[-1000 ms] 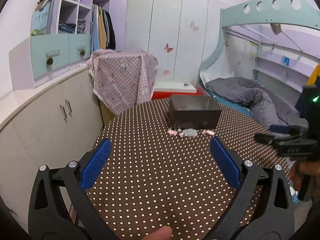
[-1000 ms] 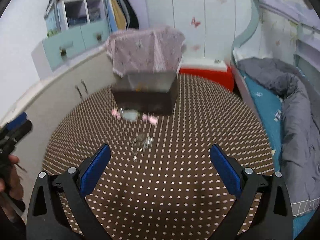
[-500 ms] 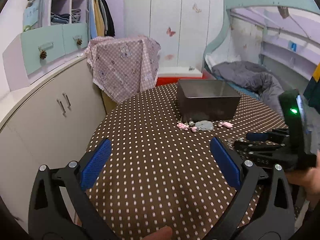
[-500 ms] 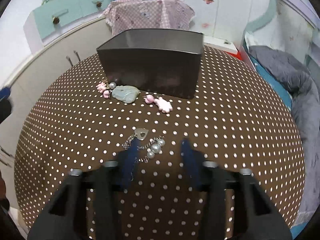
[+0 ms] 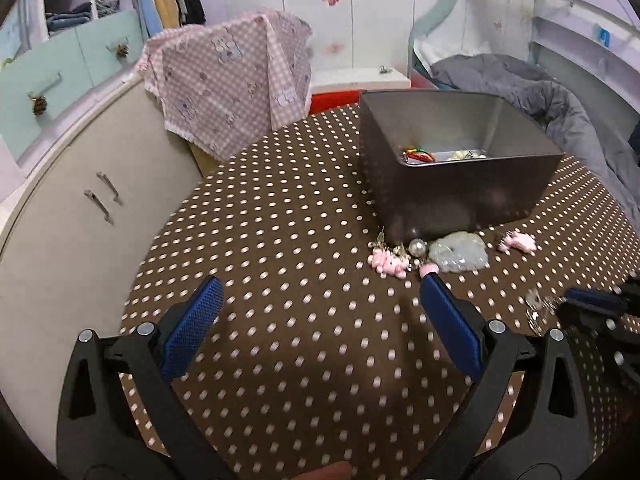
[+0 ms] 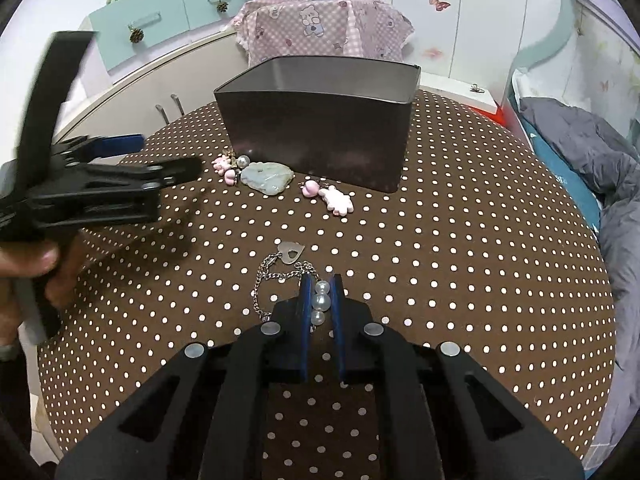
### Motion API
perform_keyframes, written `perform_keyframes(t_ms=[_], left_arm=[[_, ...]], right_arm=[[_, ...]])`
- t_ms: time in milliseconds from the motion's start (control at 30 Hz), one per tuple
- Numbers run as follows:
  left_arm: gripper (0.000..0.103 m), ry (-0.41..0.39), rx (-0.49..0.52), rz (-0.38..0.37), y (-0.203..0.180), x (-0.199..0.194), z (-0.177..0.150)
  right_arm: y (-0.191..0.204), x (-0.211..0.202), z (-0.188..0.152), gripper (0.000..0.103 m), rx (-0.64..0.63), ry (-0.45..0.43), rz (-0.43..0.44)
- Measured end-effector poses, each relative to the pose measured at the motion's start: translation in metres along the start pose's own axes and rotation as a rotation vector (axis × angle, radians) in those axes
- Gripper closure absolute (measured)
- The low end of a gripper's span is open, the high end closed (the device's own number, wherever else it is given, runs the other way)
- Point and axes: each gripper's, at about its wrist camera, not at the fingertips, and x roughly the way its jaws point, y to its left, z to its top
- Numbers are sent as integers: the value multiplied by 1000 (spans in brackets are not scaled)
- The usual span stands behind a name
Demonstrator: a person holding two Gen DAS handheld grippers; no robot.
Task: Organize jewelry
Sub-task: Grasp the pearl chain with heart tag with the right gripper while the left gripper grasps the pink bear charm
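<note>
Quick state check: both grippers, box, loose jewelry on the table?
Right gripper: shut on pearl bracelet.
Left gripper: open, empty.
Box: open-topped, upright, some jewelry inside.
Jade pendant: flat on table, beside box.
Pink charms: on table, in front of box.

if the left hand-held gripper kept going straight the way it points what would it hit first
Most likely the bare polka-dot tablecloth, short of the pink charms and the dark box. The open left hand-held gripper tilts downward; depth is uncertain.
</note>
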Motion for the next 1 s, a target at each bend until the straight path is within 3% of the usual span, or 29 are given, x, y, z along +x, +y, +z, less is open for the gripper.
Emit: perform_keyframes(t_ms=[167, 233, 333, 400, 467, 533, 567, 600, 633, 800, 833, 900, 1000], left_arm=[[7, 59, 24, -14, -7, 22, 5], [13, 56, 30, -45, -8, 21, 8], [35, 55, 35, -126, -9, 22, 10], [57, 47, 50, -166, -11, 18, 8], [62, 45, 60, -178, -14, 15, 7], [62, 43, 61, -178, -16, 14, 6], [55, 43, 53, -176, -15, 15, 7], [40, 45, 42, -160, -15, 15, 7], [35, 43, 36, -148, -12, 18, 10], [36, 42, 34, -184, -12, 21, 15], [41, 44, 43, -210, -14, 22, 16], [65, 42, 62, -231, -18, 22, 16], [78, 39, 77, -249, -22, 20, 14]], right_arm=[[-3, 6, 8, 95, 9, 0, 22], [-3, 6, 8, 95, 9, 0, 23], [-3, 7, 9, 95, 9, 1, 24], [-3, 7, 9, 95, 9, 1, 23], [-4, 7, 9, 95, 8, 1, 22], [-3, 7, 10, 95, 7, 1, 20], [-3, 7, 10, 95, 6, 1, 20], [-1, 7, 10, 95, 6, 1, 19], [-1, 7, 10, 95, 6, 1, 18], [-1, 8, 10, 95, 10, 1, 23], [-2, 7, 10, 95, 11, 1, 24], [-2, 7, 10, 95, 13, 1, 26], [-3, 7, 10, 95, 11, 1, 25]])
